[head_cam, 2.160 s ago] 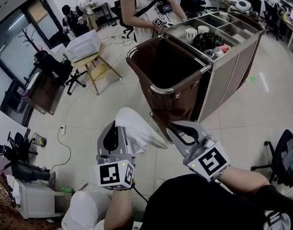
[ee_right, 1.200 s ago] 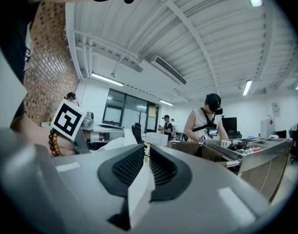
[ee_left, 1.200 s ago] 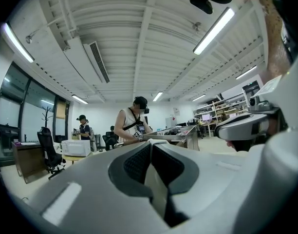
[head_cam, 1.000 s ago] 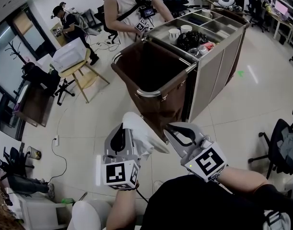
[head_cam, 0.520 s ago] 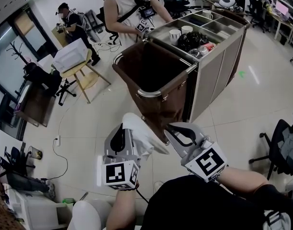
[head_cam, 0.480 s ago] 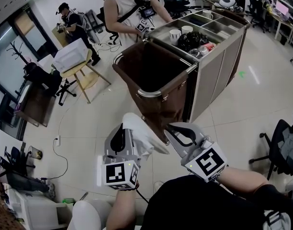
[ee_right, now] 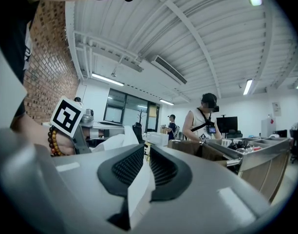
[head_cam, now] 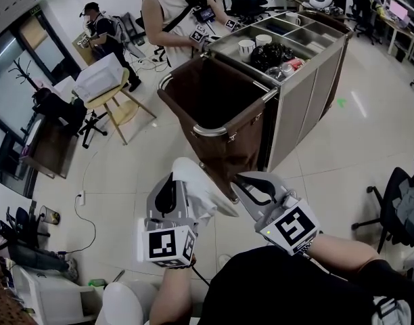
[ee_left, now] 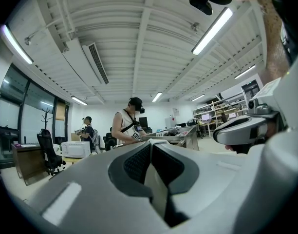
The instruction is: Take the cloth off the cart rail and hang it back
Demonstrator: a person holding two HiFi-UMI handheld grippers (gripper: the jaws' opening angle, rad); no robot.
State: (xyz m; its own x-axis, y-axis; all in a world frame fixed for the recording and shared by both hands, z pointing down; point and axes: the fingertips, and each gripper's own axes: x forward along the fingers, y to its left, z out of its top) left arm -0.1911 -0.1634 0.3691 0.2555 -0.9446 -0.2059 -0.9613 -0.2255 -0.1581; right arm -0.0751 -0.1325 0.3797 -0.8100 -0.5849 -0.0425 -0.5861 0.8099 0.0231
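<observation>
The left gripper [ee_left: 151, 152] is clamped on a thin edge of the white cloth [head_cam: 197, 188], and the right gripper [ee_right: 145, 152] pinches another fold of it (each grip reads plainly only in that gripper's own view). Seen from the head, the cloth drapes over the left gripper's tips and hides them. It is bunched between the two grippers, nearer than the cart rail [head_cam: 210, 129] and off it. Cloth and grippers cover the low near corner of the brown bag [head_cam: 220, 97]. Farther right, the steel cart [head_cam: 308, 70] carries cups and dark items too small to tell. A person in a sleeveless top [head_cam: 168, 15] stands at its far side, head cut off by the frame.
</observation>
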